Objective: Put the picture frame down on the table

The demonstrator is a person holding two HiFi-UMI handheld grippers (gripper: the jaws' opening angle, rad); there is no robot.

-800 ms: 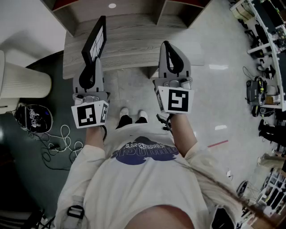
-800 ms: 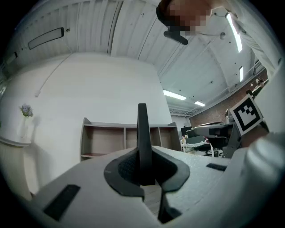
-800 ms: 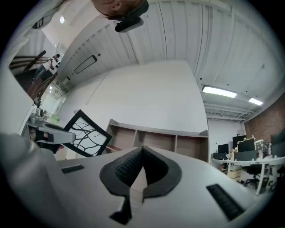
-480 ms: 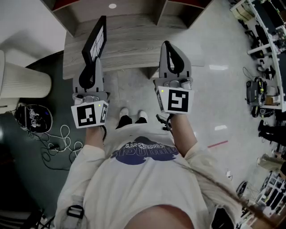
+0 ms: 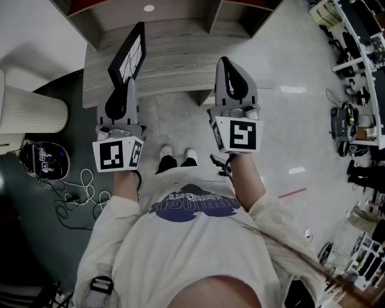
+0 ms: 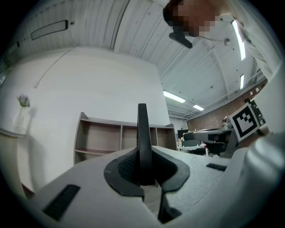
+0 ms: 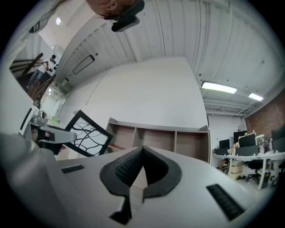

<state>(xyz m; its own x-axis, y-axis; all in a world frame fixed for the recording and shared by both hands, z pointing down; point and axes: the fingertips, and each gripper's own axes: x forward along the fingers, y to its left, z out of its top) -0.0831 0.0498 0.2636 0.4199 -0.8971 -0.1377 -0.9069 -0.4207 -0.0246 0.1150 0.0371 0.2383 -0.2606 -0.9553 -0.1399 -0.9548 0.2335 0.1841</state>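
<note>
A black picture frame (image 5: 129, 54) with a branch-pattern print stands tilted on edge over the left part of the grey wooden table (image 5: 180, 57). My left gripper (image 5: 127, 85) is shut on its lower edge. In the left gripper view the frame (image 6: 142, 133) shows edge-on as a thin black bar rising between the jaws of the left gripper (image 6: 143, 174). My right gripper (image 5: 228, 65) is held level beside it over the table's right part, shut with nothing in it. The right gripper view shows its closed jaws (image 7: 141, 156) and the frame (image 7: 87, 133) off to the left.
An open wooden shelf unit (image 5: 150, 11) stands behind the table. A white ribbed cylinder (image 5: 30, 111) and a device with loose cables (image 5: 78, 192) lie on the floor at the left. Desks with gear (image 5: 361, 48) line the far right.
My left hand has rolled slightly, so its marker cube now shows two faces. The frame stays in its grip; the right gripper has not moved.
</note>
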